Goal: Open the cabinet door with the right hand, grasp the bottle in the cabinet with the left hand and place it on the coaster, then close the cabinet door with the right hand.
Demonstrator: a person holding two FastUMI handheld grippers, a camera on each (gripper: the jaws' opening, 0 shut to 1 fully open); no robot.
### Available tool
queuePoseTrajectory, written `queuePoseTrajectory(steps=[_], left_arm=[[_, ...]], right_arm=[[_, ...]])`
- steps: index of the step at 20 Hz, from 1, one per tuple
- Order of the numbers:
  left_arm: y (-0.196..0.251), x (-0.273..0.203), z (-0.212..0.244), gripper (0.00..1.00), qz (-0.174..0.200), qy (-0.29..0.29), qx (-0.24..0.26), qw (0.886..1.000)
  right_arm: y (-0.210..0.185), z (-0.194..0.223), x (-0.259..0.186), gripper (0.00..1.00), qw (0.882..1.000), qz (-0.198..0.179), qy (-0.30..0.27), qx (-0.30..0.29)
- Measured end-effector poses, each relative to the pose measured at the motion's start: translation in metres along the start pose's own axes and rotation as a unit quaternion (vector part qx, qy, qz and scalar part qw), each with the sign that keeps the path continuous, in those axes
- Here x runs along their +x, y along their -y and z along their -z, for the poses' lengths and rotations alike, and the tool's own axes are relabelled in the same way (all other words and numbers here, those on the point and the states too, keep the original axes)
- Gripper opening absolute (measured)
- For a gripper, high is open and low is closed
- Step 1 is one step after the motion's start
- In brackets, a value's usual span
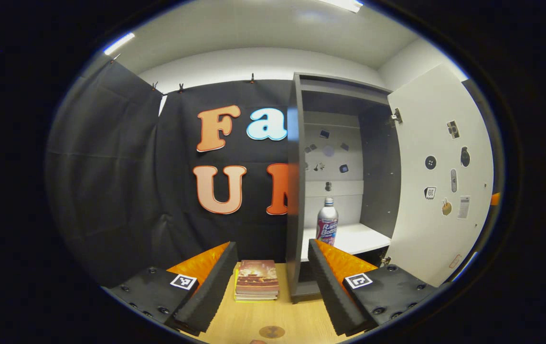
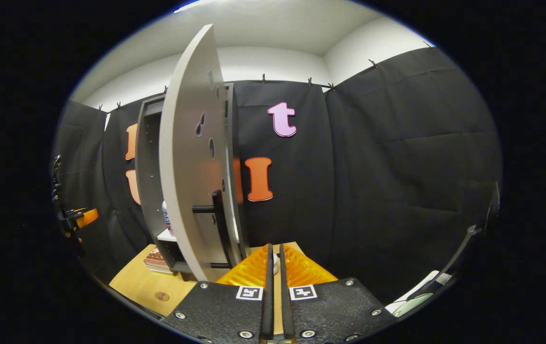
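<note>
Bottle (image 1: 327,221) upright on cabinet shelf (image 1: 354,239), near its front edge — door (image 1: 437,177) swung open at right. Books (image 1: 256,280) on tabletop (image 1: 263,320) left of cabinet (image 1: 296,191); coaster (image 1: 272,331) nearer the front edge.

Left gripper view: low over the table (image 1: 263,320), facing the open cabinet (image 1: 296,191) front, near. Right gripper view: off to the side, facing the door (image 2: 187,167) edge-on. Shared: cabinet, door, table, books (image 1: 256,280), coaster (image 1: 272,331).
</note>
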State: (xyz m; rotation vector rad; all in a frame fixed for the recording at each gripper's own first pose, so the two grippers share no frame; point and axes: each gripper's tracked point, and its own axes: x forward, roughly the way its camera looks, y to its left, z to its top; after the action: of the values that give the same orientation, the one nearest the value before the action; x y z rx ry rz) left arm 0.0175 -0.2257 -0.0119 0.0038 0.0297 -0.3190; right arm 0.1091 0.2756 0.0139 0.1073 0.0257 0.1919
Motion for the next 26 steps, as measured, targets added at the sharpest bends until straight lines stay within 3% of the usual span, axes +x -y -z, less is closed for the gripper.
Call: queuePoseTrajectory(steps=[2,3,6,7,11,13,21,26], left_arm=[[0.02,0.011,-0.002,0.94,0.014,0.003,0.001,1.0],[0.03,0.018,-0.003,0.94,0.021,0.003,0.001,1.0],[0.061,0.039,0.0,0.95,0.042,0.005,-0.006,0.999],[0.07,0.047,0.0,0.96,0.048,0.005,-0.007,0.999],[0.096,0.085,0.0,0.94,0.056,0.008,-0.012,0.998],[0.106,0.104,0.002,0.94,0.06,0.007,-0.018,0.998],[0.15,0.194,0.023,0.97,0.073,-0.006,0.004,0.997],[0.151,0.248,0.039,0.94,0.049,-0.01,0.025,0.998]], right_arm=[[0.008,0.0,0.001,0.24,1.0,0.016,0.001,-0.009],[0.013,0.0,0.0,0.22,1.0,0.024,0.002,-0.013],[0.023,-0.001,0.0,0.39,0.999,0.042,0.002,-0.016],[0.024,-0.001,0.0,0.55,0.999,0.047,0.003,-0.015],[0.032,-0.001,0.001,0.88,0.997,0.071,0.002,-0.011],[0.038,0.001,0.003,0.93,0.997,0.081,0.0,-0.01],[0.068,0.009,0.002,0.93,0.993,0.12,-0.009,0.004],[0.09,0.019,-0.003,0.93,0.989,0.148,-0.018,0.012]])
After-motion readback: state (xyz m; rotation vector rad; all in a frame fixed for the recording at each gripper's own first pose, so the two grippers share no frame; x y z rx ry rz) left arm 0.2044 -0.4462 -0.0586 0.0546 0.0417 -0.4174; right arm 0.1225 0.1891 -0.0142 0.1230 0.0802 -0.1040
